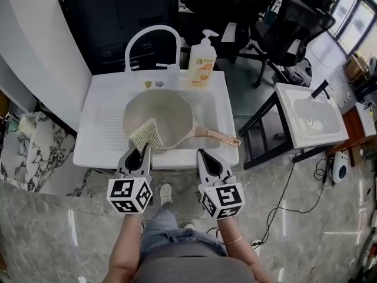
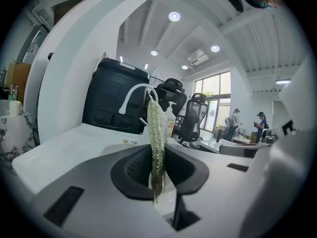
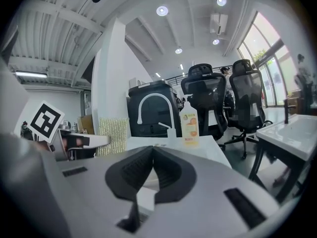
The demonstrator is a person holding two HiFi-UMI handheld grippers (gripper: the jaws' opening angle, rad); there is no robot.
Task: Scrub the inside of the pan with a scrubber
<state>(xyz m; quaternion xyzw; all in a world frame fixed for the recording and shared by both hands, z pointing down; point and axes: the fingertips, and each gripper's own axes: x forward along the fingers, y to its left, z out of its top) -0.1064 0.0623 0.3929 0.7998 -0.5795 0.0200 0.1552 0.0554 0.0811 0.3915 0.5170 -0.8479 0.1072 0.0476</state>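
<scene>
The left gripper (image 1: 143, 150) pinches the scrubber (image 1: 147, 134), which looks soft and light, over the near rim of the pan (image 1: 174, 117) in the sink (image 1: 100, 128). The right gripper (image 1: 204, 155), closed on nothing, could steady the rigid pan by its handle (image 1: 219, 136).

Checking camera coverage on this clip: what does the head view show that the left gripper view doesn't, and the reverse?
Head view only: the inside of the pan, its handle and the floor. Left gripper view only: ceiling lights and people by the windows. Both: the scrubber clamped in the left tongs, the faucet, the soap bottle and office chairs.
</scene>
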